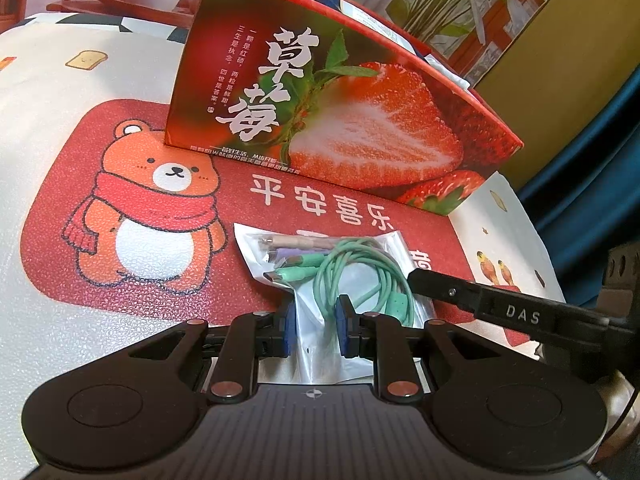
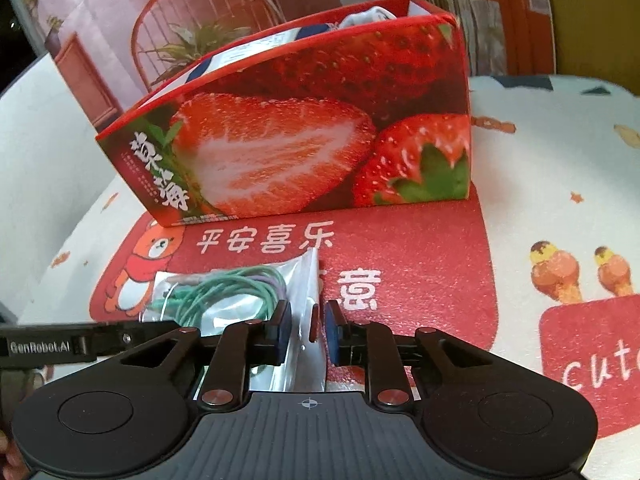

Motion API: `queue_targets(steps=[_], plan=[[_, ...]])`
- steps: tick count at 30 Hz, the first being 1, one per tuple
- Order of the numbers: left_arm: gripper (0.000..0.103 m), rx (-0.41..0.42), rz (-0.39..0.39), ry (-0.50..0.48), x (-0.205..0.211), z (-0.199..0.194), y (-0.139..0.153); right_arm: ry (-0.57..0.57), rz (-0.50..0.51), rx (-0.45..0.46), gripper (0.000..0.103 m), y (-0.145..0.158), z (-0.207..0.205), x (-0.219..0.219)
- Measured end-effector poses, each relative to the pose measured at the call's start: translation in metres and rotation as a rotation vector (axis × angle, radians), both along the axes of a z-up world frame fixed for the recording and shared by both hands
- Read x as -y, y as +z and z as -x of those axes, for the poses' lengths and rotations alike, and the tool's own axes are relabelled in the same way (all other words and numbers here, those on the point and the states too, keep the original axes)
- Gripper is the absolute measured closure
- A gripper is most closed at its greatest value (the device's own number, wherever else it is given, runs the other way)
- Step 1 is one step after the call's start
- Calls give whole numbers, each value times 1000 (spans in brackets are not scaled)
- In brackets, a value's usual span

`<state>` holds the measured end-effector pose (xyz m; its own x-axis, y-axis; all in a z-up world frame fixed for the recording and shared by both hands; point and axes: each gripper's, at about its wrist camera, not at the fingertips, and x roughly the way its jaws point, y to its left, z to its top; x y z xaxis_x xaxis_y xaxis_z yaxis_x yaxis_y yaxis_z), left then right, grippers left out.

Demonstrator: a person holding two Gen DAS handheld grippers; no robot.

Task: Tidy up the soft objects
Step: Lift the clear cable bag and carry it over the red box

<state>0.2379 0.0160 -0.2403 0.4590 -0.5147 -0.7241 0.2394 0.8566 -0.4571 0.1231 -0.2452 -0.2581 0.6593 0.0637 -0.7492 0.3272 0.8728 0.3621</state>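
Note:
A clear plastic bag [image 1: 352, 264] holding coiled green and purple cables lies on the red bear mat [image 1: 152, 208], in front of the strawberry box [image 1: 340, 112]. My left gripper [image 1: 316, 330] is shut on the bag's near end, which is bunched between the blue pads. In the right wrist view the same bag [image 2: 224, 292] lies to the left. Its right edge stands between the pads of my right gripper [image 2: 308, 330], which are apart and not pressing on it. One black finger [image 1: 500, 312] of the right gripper reaches in from the right beside the bag.
The open-topped strawberry box [image 2: 300, 136] stands behind the bag with white and blue items inside. A printed white tablecloth [image 2: 560, 160] covers the table, and its edge drops off at the right [image 1: 532, 216]. A chair [image 2: 200, 12] and plants stand beyond.

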Motion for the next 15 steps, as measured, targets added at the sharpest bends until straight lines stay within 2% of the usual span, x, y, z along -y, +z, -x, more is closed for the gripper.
queue_targets(steps=[15], plan=[[81,5,-1,-1,0,1,0,-46,-216,1,89,-7,7,20]])
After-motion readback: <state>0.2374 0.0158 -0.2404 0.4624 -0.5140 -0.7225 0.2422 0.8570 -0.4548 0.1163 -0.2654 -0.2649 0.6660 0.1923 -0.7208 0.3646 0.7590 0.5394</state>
